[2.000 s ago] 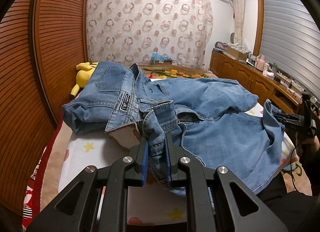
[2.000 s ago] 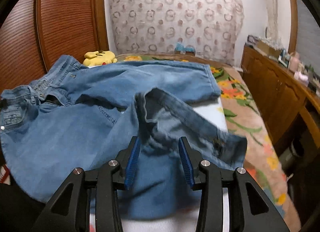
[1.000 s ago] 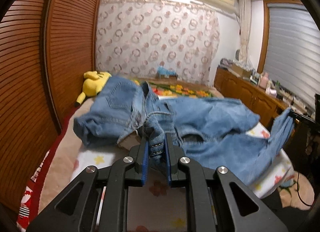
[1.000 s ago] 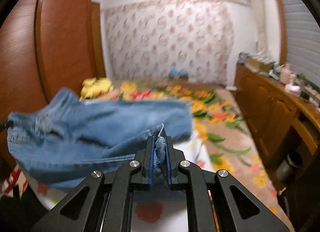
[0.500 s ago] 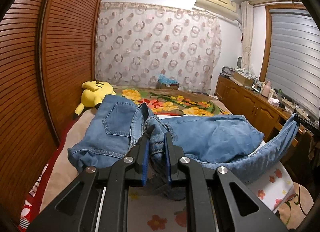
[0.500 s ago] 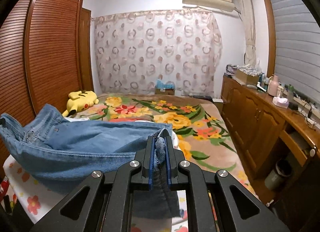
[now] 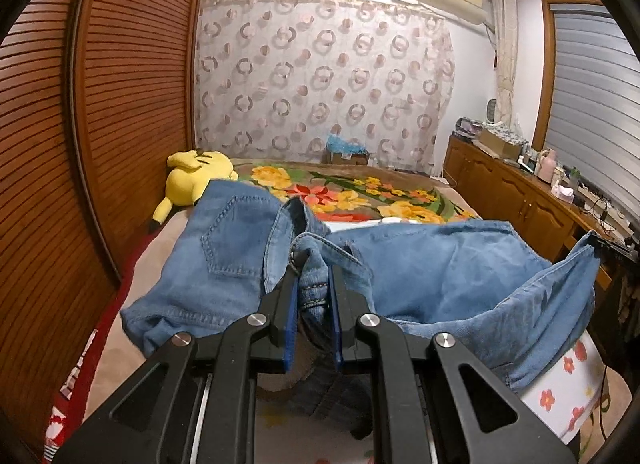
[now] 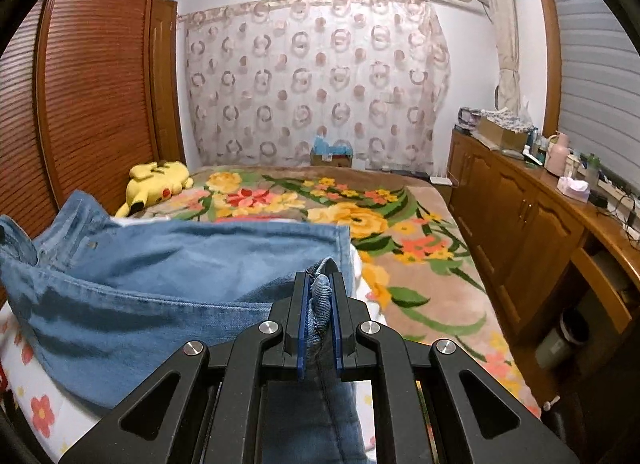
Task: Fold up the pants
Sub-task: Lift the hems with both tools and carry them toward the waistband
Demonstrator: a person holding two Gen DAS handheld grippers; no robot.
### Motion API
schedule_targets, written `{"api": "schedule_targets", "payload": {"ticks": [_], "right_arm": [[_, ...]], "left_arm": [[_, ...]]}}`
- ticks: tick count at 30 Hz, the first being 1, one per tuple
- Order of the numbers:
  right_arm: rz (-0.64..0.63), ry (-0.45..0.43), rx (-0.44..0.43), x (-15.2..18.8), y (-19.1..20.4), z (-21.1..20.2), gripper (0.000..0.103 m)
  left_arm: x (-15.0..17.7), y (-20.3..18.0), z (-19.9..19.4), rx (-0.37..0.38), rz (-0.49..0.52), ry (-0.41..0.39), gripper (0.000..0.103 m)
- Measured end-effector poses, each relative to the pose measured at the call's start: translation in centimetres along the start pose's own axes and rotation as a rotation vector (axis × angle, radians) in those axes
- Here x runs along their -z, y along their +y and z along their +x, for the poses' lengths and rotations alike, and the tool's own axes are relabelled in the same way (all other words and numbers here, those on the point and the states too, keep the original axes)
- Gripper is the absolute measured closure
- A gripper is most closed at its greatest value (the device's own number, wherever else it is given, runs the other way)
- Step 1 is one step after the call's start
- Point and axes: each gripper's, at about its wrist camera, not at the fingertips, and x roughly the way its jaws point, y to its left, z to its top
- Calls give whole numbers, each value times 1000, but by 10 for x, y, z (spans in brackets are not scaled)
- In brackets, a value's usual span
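Light blue jeans (image 7: pixel 440 264) hang stretched over the near end of the bed, held up at both ends. My left gripper (image 7: pixel 314 284) is shut on the jeans' waistband near the fly, with a back pocket (image 7: pixel 230 240) to its left. My right gripper (image 8: pixel 320 288) is shut on the hem of one leg; the jeans (image 8: pixel 160 276) spread to its left. In the left wrist view the right gripper (image 7: pixel 612 250) shows at the far right, holding the leg end up. The other leg lies on the bed behind.
A floral blanket (image 8: pixel 400 224) covers the bed beyond the jeans. A yellow plush toy (image 7: pixel 198 174) lies at the far left by the wooden wardrobe (image 7: pixel 100 104). Wooden cabinets (image 8: pixel 540 232) with clutter run along the right. A flowered sheet (image 7: pixel 560 392) lies underneath.
The right gripper closed on the leg hem. Both grippers then lifted, raising the waistband and leg end off the bed and stretching the jeans between them.
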Motion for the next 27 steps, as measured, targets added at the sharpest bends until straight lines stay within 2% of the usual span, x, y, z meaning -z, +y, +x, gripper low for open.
{"api": "schedule_targets", "payload": {"ticks": [6, 16, 23, 27], "right_arm": [[-8, -54, 12, -24, -2, 8, 93], [-22, -63, 38, -30, -4, 46, 93], [-17, -78, 38, -35, 0, 61, 93], [-35, -63, 42, -37, 4, 81, 93]], "left_arm": [[-31, -6, 14, -5, 12, -31, 88], [-76, -10, 55, -34, 36, -50, 88], [-98, -7, 88, -64, 41, -40, 88], [-100, -6, 113, -88, 49, -13, 88]]}}
